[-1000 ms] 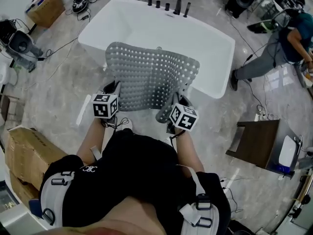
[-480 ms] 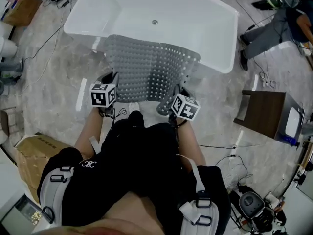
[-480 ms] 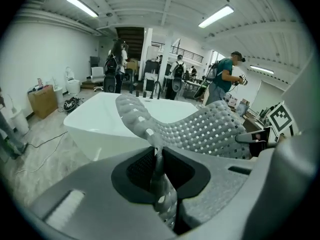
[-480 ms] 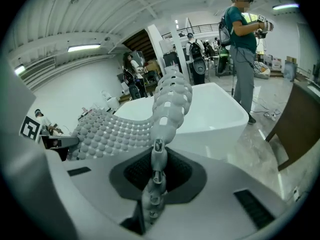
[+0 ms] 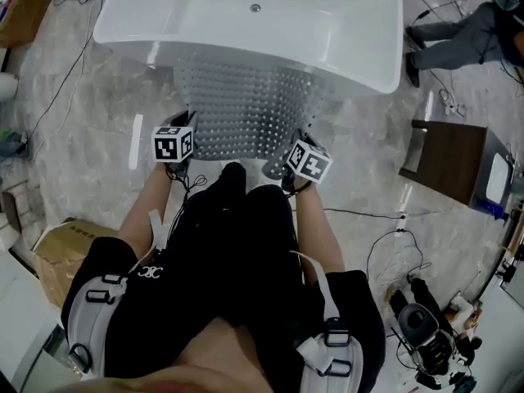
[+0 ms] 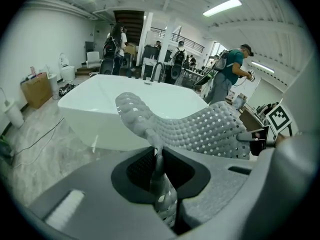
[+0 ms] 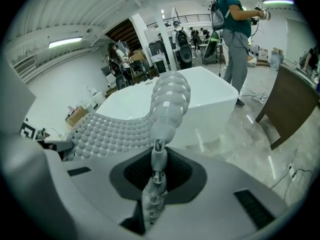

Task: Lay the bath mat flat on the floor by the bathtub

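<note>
**Mat held low by tub, laying step in hand**

Bath mat (image 5: 246,109) hangs at 12 o'clock, just before the bathtub (image 5: 246,23). Left gripper (image 6: 156,159) & right gripper (image 7: 157,171) each clamp a near corner. Next, prob.: set it down flat on the floor (image 5: 90,146), then let go.

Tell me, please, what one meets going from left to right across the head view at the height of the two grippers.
In order: left gripper → bath mat → right gripper → dark brown table.
</note>
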`<state>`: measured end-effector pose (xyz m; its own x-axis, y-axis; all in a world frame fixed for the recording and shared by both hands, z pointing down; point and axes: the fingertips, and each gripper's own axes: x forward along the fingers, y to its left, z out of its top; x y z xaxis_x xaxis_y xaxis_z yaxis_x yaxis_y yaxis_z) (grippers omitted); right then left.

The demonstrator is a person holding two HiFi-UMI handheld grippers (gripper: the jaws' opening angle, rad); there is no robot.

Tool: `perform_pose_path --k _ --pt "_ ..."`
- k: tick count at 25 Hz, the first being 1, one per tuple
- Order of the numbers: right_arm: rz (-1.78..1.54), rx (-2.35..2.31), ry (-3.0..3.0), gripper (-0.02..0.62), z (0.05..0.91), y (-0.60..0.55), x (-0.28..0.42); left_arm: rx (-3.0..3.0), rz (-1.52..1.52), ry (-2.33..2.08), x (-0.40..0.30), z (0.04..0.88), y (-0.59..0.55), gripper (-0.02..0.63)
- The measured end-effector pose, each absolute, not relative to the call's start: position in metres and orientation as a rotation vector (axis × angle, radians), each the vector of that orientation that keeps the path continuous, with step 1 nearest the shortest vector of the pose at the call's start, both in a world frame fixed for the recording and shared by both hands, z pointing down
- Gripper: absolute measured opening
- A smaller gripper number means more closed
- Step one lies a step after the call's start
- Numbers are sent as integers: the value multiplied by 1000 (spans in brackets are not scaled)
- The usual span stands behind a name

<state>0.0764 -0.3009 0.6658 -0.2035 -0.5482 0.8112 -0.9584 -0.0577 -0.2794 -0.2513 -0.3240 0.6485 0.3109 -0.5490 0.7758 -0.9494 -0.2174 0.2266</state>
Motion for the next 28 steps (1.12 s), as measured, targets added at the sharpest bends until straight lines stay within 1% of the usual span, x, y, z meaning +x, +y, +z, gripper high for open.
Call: perform_pose_path --k 5,10,21,28 --pt "1222 1585 -1720 43 736 -295 104 1778 732 -1326 -250 733 -319 51" --pt "1276 1579 -1700 43 807 -284 114 1779 778 -1331 -253 804 -316 51" --pt "1350 1580 -1664 43 1085 -302 132 1811 874 -1307 -263 1063 -351 51" --pt "1409 1566 -1657 43 1225 -327 133 1818 886 -1282 -271 1189 -370 54"
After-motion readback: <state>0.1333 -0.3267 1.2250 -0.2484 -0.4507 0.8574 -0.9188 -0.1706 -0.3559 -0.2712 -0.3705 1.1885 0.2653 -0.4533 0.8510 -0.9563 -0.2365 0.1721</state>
